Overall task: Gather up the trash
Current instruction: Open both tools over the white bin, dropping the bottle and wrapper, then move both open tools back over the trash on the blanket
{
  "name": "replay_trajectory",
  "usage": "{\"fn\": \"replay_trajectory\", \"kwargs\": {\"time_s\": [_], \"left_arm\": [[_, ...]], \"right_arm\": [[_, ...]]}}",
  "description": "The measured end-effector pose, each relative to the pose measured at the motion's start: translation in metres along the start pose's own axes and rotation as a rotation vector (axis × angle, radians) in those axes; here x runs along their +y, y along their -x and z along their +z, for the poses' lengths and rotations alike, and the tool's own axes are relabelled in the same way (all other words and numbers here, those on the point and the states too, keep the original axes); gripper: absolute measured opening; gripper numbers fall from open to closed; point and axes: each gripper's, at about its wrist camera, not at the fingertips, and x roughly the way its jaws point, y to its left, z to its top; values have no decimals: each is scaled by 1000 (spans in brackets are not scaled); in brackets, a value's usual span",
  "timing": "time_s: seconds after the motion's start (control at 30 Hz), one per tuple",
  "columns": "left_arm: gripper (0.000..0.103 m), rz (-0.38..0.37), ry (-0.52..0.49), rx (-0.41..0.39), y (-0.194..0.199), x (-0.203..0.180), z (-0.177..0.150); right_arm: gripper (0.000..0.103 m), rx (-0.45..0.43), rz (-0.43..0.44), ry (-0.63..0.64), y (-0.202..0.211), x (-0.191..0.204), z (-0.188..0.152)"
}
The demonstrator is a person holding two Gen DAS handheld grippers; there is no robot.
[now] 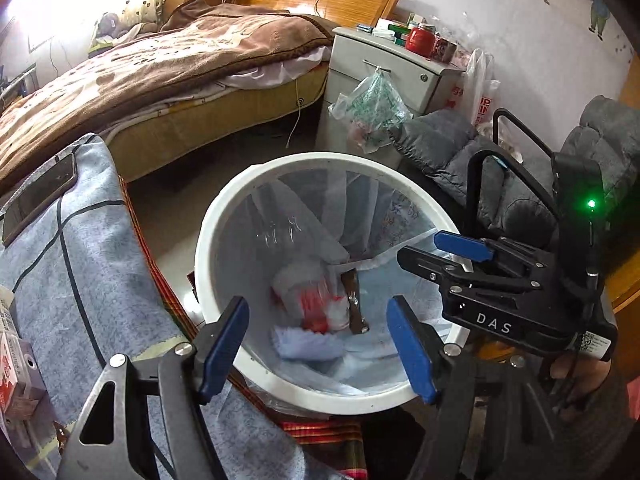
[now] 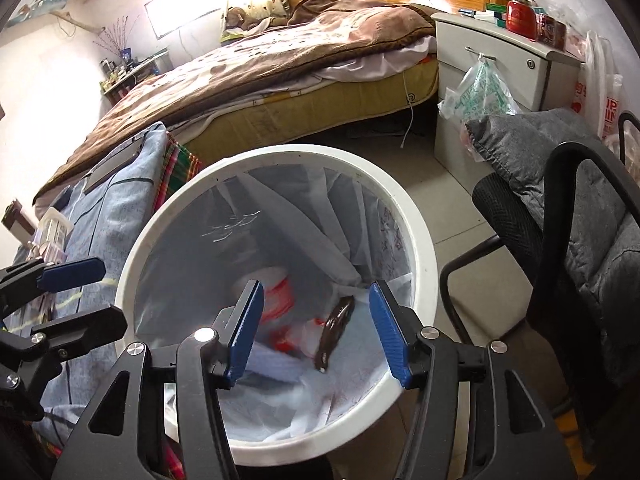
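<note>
A white trash bin (image 1: 202,240) (image 2: 424,248) with a translucent liner stands on the floor under both grippers. Inside it lie a red-and-white plastic bag (image 1: 320,306) (image 2: 280,298), a dark brown wrapper (image 1: 355,304) (image 2: 334,330) and pale blue tissue (image 1: 306,346) (image 2: 272,364), all slightly blurred. My left gripper (image 1: 318,312) (image 2: 113,294) hangs over the bin's near rim, open, with nothing between its blue pads. My right gripper (image 2: 316,300) (image 1: 419,246) is over the bin's right side, also open and empty.
A surface covered in blue-grey cloth (image 1: 80,248) with a phone (image 1: 38,196) and small boxes is at the left. A bed (image 1: 160,72) lies behind, and a white nightstand (image 1: 384,80) has a plastic bag (image 1: 372,108) hung on it. A black chair with a grey cushion (image 2: 580,208) is at the right.
</note>
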Motion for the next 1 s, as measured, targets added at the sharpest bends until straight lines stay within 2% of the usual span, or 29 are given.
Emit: {"fn": "replay_trajectory", "kwargs": {"time_s": [0.43, 0.77, 1.0], "left_arm": [[73, 55, 66, -71, 39, 26, -22], [73, 201, 173, -158, 91, 82, -64], [73, 293, 287, -189, 125, 136, -100]], "right_arm": [[57, -57, 18, 27, 17, 26, -2], [57, -117, 107, 102, 27, 83, -4], [57, -104, 184, 179, 19, 127, -8]]}}
